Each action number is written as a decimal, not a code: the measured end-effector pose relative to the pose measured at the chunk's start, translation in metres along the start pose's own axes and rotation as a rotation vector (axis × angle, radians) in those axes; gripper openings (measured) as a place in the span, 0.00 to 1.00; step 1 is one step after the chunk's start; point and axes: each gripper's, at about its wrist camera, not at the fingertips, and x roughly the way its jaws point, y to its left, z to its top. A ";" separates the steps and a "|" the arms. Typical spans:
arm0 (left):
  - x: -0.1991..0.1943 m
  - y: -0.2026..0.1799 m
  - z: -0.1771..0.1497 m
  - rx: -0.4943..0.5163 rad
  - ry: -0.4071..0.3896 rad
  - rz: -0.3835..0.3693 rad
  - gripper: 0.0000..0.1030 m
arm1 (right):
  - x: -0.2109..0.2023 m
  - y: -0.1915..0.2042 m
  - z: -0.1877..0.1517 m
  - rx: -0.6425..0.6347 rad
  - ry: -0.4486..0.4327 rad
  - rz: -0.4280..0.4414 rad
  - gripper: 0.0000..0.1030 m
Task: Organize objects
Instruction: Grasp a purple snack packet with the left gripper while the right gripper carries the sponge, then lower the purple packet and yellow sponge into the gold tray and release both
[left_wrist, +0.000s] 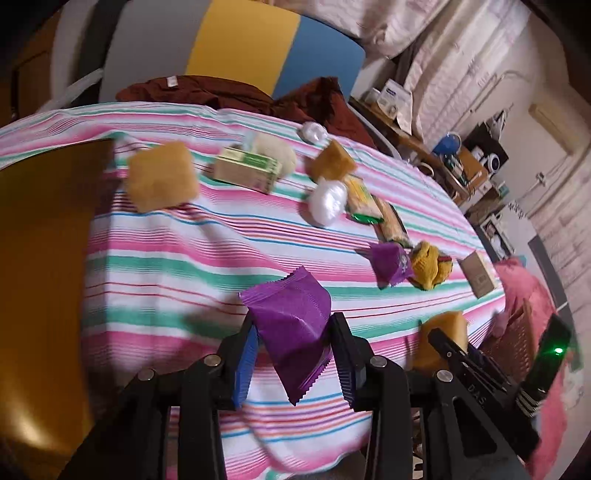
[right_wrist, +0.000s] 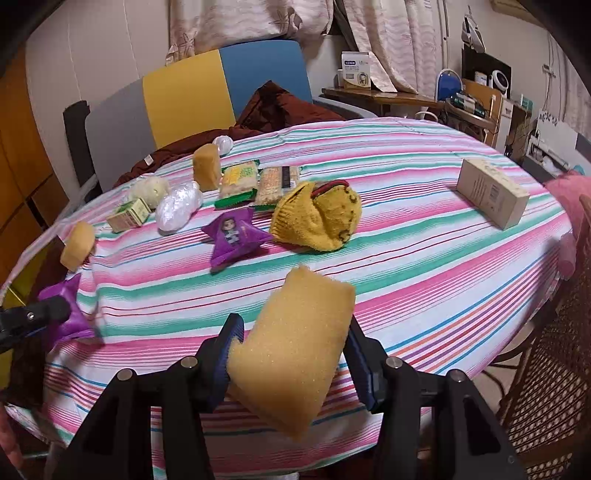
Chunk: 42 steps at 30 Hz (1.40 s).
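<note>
My left gripper (left_wrist: 293, 328) is shut on a crinkled purple snack packet (left_wrist: 288, 306), held just above the striped tablecloth (left_wrist: 166, 266) near its front edge. That packet and the left fingers (right_wrist: 48, 310) also show at the far left of the right wrist view. My right gripper (right_wrist: 293, 326) is shut on a yellow sponge block (right_wrist: 295, 347), which sticks up tilted between the blue pads. A second purple packet (right_wrist: 236, 236) lies flat mid-table beside a yellow knitted sock bundle (right_wrist: 321, 218).
On the cloth lie two more sponges (right_wrist: 77, 245) (right_wrist: 206, 171), a green tissue box (right_wrist: 129, 214), a clear plastic bag (right_wrist: 177, 210), two snack packs (right_wrist: 240, 181) and a beige carton (right_wrist: 491, 192). A chair with a maroon garment (right_wrist: 280, 107) stands behind; a wicker chair (right_wrist: 554, 387) is at right.
</note>
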 end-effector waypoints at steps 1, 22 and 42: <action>-0.005 0.004 0.000 -0.008 -0.008 -0.001 0.37 | -0.001 0.003 0.000 0.000 0.000 0.010 0.52; -0.113 0.164 -0.016 -0.220 -0.183 0.203 0.38 | -0.071 0.196 -0.002 -0.396 -0.178 0.401 0.52; -0.127 0.249 -0.026 -0.372 -0.146 0.389 0.44 | -0.030 0.337 -0.049 -0.586 0.047 0.534 0.53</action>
